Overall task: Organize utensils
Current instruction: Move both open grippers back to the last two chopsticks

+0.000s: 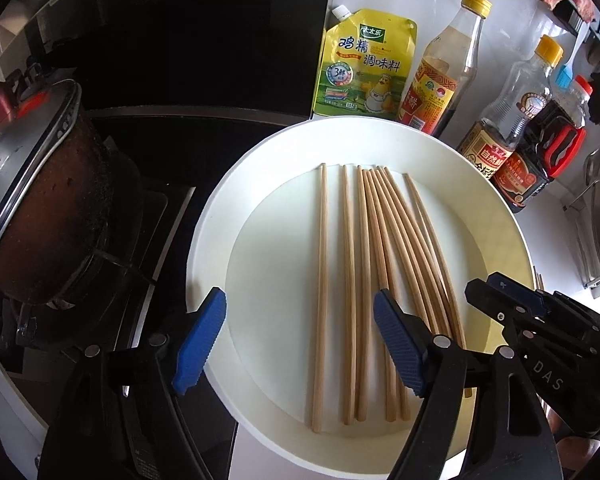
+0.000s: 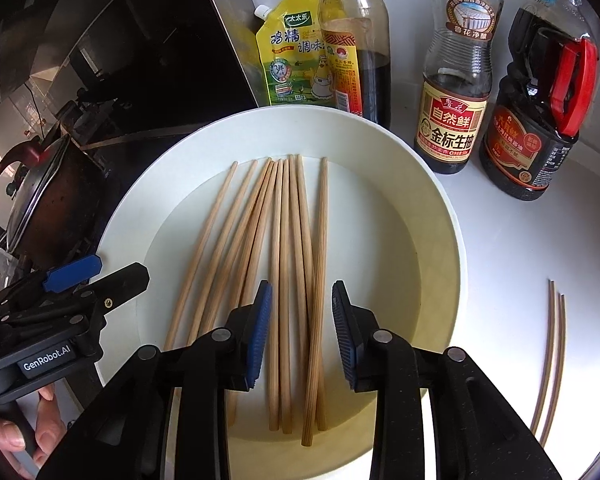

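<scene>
A bundle of wooden chopsticks was seen lying loose in a wide white bowl, which stood on the white counter. In the left wrist view the chopsticks were spread lengthwise from twelve to six o'clock, with one lying apart at the nine o'clock side. The left gripper was held above the near rim with its jaws spread wide, nothing pressed between the blue pads; several chopsticks lay below the gap. The right gripper was held over the near ends of the chopsticks with its jaws parted more narrowly, the pads clear of the wood. Two further chopsticks were found on the counter at three o'clock of the bowl, well apart from it. Sauce bottles and a yellow seasoning pouch were ranged at twelve o'clock behind the bowl, and a lidded pot at nine o'clock.
</scene>
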The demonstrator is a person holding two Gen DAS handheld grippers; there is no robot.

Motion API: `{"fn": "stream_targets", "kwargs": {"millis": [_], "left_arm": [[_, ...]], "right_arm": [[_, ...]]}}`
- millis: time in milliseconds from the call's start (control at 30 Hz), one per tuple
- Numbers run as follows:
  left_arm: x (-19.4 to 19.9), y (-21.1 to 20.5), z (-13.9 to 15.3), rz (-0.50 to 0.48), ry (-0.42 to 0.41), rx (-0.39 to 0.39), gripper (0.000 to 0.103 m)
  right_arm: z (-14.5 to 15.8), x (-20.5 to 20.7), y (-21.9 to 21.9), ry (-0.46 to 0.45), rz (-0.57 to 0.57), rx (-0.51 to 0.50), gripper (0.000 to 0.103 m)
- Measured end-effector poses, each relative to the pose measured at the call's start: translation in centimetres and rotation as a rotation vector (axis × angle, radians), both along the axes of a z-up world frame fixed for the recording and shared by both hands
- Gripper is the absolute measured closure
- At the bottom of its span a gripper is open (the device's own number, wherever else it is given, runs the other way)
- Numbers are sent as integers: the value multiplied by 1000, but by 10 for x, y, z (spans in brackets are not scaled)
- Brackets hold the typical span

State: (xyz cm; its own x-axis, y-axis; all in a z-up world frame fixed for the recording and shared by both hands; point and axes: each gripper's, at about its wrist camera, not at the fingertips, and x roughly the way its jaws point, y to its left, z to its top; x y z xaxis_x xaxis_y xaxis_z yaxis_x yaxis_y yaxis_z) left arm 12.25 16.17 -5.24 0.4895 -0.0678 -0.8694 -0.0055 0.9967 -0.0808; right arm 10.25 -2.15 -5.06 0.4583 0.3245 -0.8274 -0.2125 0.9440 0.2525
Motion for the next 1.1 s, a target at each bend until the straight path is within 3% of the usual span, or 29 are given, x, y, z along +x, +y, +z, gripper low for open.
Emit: {"fn": "stream_targets", "kwargs": {"millis": [167, 333, 633, 1100], "left_arm": [[-17, 2, 3, 25, -8, 12, 26], [-35, 1, 11, 55, -23, 29, 19], [-65, -14, 24, 66, -49, 34, 16], [-84, -92, 43, -83, -83, -11, 16]], "right_arm": [[10, -13, -2, -30, 21, -11, 62], [20, -30, -9, -52, 24, -3, 60], [31, -59, -31, -97, 19, -22, 51], [35, -93, -117, -107, -130, -51, 45]]}}
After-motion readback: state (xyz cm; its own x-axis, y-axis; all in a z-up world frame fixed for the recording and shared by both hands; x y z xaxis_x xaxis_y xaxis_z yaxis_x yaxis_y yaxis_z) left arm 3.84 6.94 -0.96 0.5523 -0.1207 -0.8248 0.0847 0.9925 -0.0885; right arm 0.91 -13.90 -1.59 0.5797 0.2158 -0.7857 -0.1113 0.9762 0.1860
